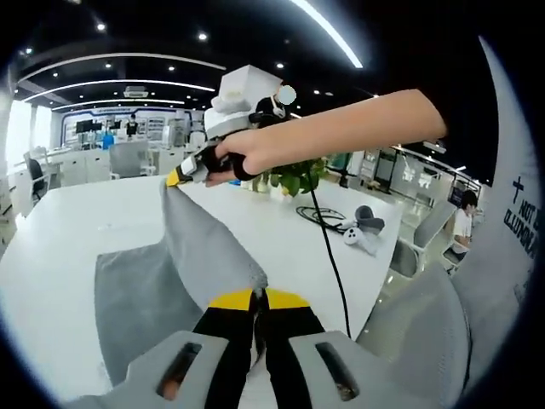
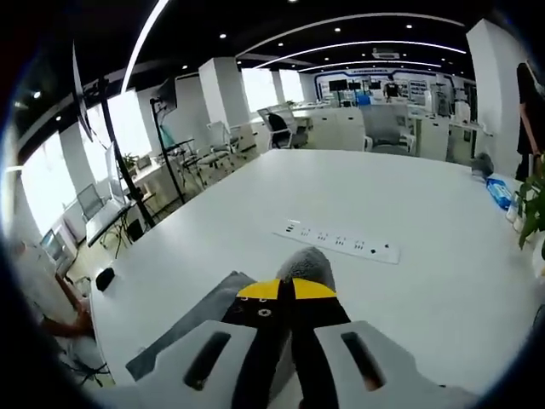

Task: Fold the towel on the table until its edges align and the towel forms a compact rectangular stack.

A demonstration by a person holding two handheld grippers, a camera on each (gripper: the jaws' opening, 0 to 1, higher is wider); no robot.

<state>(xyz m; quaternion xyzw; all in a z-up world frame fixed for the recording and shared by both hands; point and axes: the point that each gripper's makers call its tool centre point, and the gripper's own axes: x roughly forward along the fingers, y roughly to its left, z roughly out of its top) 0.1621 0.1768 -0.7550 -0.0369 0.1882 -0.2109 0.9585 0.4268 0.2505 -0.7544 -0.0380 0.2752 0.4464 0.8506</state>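
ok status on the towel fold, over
Left gripper shut on towel corner. Right gripper shut on far corner, edge lifted off table. Cable beside towel, power strip ahead.
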